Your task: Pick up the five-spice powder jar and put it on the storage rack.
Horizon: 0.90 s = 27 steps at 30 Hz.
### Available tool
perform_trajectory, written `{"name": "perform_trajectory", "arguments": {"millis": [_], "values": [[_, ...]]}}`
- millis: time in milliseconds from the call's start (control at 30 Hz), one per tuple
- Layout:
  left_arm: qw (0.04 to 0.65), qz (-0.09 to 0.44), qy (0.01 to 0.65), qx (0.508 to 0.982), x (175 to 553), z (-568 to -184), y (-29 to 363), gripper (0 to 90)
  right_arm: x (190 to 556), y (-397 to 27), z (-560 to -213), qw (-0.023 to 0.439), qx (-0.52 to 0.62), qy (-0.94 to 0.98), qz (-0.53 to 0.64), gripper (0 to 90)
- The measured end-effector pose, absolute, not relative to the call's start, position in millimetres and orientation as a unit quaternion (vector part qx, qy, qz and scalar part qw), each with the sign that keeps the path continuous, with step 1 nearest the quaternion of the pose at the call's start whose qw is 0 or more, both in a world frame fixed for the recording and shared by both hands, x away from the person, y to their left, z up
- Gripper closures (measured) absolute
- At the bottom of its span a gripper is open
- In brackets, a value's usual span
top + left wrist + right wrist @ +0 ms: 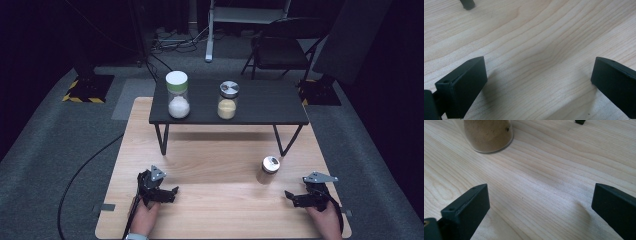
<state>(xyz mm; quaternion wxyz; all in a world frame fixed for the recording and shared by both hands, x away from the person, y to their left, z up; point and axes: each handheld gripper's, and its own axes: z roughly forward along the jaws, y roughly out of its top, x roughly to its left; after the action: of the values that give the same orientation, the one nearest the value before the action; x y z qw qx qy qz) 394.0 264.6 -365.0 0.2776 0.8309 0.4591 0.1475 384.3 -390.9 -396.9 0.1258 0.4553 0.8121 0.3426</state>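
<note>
The tabletop [220, 200] is a pale wooden board lying on grey carpet, its grain plain in both gripper views. On its far half stands a low black shelf [260, 107] on thin legs, with two jars on top: a taller one with a white lid [177, 95], part filled with white grains, at the left, and a shorter one with a metal lid [228, 100], holding yellowish grains, near the middle. They stand upright and apart.

On the near half of the tabletop, right of centre and in front of the shelf's right legs, stands the small jar [269, 169] (silver lid, brown powder inside). It is upright and touched by nothing. In the right gripper view its lower part [488, 135] shows at the upper left, ahead of the jaws and outside the gap between them.

The left hand-held gripper [167, 194] sits low over the near left of the tabletop, held by a hand [144, 217] coming in from the bottom edge. Its jaws are spread wide with only bare wood between them [539, 82]; it has hold of nothing.

The right hand-held gripper [294, 198] is at the near right, near the small jar but apart from it, held by the other hand [327, 220]. Its jaws too stand wide apart [540, 205] and grasp nothing.
</note>
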Motion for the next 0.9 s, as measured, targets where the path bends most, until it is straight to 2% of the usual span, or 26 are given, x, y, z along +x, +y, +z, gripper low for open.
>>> {"name": "perform_trajectory", "arguments": {"millis": [900], "values": [[0.278,0.147,0.459,0.831,394.1,-365.0,264.6,0.3,358.8,-385.4,-373.5,0.164,0.418,0.778,0.44,1.1]]}}
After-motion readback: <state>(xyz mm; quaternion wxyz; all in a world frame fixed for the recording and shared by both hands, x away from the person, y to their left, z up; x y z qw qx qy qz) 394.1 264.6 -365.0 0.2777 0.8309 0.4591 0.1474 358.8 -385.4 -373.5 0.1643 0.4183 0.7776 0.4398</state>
